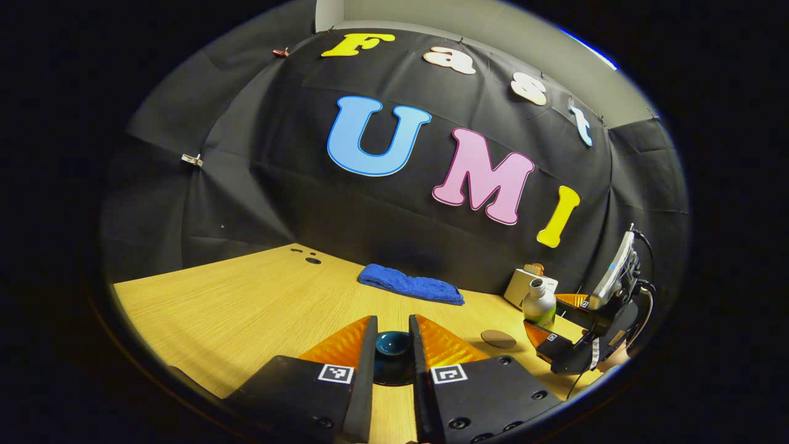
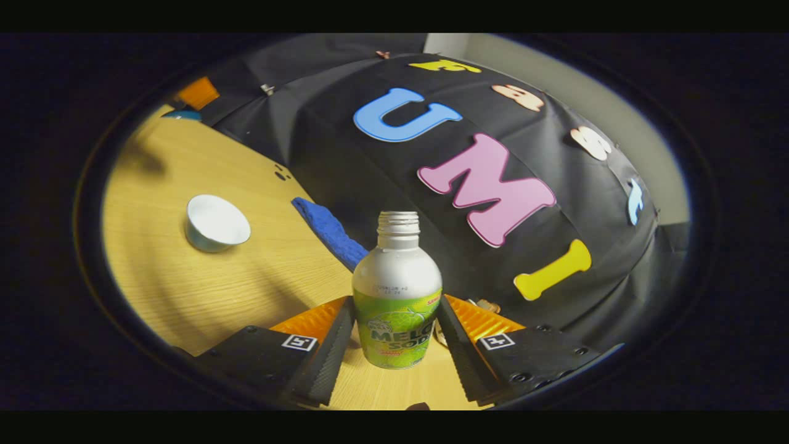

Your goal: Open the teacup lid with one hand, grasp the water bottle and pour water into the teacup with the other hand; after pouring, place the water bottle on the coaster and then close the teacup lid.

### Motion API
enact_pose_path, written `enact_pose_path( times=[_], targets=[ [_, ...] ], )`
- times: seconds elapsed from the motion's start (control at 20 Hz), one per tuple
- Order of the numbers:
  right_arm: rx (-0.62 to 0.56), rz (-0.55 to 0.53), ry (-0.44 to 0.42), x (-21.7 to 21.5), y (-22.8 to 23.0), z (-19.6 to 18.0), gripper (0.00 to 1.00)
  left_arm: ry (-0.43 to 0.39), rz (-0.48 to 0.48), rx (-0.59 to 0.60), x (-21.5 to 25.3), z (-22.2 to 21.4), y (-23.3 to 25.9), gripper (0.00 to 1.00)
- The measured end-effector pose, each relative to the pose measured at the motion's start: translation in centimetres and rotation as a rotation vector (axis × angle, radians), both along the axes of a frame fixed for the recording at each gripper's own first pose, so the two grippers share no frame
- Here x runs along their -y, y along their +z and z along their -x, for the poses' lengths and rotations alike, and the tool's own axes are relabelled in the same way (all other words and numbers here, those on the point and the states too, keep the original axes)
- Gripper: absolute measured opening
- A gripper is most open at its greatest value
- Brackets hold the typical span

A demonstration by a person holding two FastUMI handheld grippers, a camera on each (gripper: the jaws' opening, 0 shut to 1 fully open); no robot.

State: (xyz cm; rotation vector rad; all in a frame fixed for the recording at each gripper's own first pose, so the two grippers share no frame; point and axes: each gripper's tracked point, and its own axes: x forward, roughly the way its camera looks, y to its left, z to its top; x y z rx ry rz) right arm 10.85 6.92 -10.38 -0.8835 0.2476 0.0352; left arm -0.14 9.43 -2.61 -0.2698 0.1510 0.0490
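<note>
In the left gripper view, the left claw [image 1: 392,345] is pinching the lid [image 1: 392,346] between its fingers, holding it above the worktop [image 1: 246,296]. Further back a blue towel [image 1: 412,286] is lying against the booth wall, and to the right a round coaster [image 1: 498,338] is sitting flat on the wood. Beyond it the bottle [image 1: 539,303] is standing upright with its cap off, the right claw [image 1: 545,317] reaching around it – a white box [image 1: 521,285] is sitting just behind.

In the right gripper view, the teacup [image 2: 216,223] is sitting open on the worktop [image 2: 185,283] at far left, well apart from the bottle [image 2: 396,296]. The towel [image 2: 330,231] is lying between them, further back. The right claw [image 2: 394,336] is standing spread, its fingers flanking the bottle's lower body – whether they are touching it I cannot tell
</note>
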Motion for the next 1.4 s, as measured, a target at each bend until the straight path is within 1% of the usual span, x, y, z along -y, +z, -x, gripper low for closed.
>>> enact_pose_path(
  times=[0.2,0.25,0.3,0.6,0.95,1.4],
  targets=[
    [0.015,0.181,0.078,-1.7,0.3,-0.5,0.8,0.003,-0.004,-0.007,-0.4,-0.1,-0.3,0.31],
    [0.018,0.217,0.095,-2.1,0.2,-0.6,0.76,0.003,-0.003,-0.01,-0.3,-0.1,-0.5,0.31],
    [0.02,0.248,0.109,-2.5,0.1,-0.7,0.8,0.002,0.0,-0.011,-0.3,-0.2,-0.5,0.31],
    [0.021,0.438,0.191,-4.5,-1.2,-1.2,0.8,0.002,-0.001,-0.018,-0.6,-0.2,-0.7,0.31],
    [0.019,0.572,0.241,-5.7,-1.7,-1.7,0.8,0.006,0.004,-0.03,-0.8,-0.4,-1.2,0.31],
    [0.0,0.708,0.285,-5.8,-2.1,-2.0,0.8,0.004,0.007,-0.038,-0.9,-0.5,-1.4,0.31]
  ],
)
